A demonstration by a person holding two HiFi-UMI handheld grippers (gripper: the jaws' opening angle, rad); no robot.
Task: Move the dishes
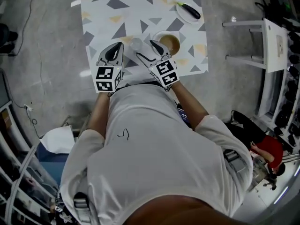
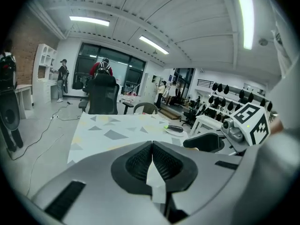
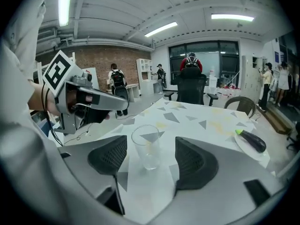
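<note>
A clear glass (image 3: 146, 146) stands upright and empty close to the desk's (image 1: 108, 13) near edge, about midway along it. The right gripper (image 3: 151, 162) is lined up on it with its jaws spread wide, a pad showing on either side of the glass with a gap each way, so nothing is gripped. The glass may sit just past the fingertips rather than between them; the wide-angle view does not settle that. This looks like a stance either for taking the glass or for leaving it where it is.

Just right of the glass, also by the near edge, is a brown bowl (image 1: 169, 43). A white plate (image 1: 180, 14) carrying an eggplant (image 1: 190, 11) lies near the far right corner, well apart from both.

The left gripper (image 2: 152, 146) is closed on nothing, pads together, held above the near edge left of the glass, probably just out of the way.
</note>
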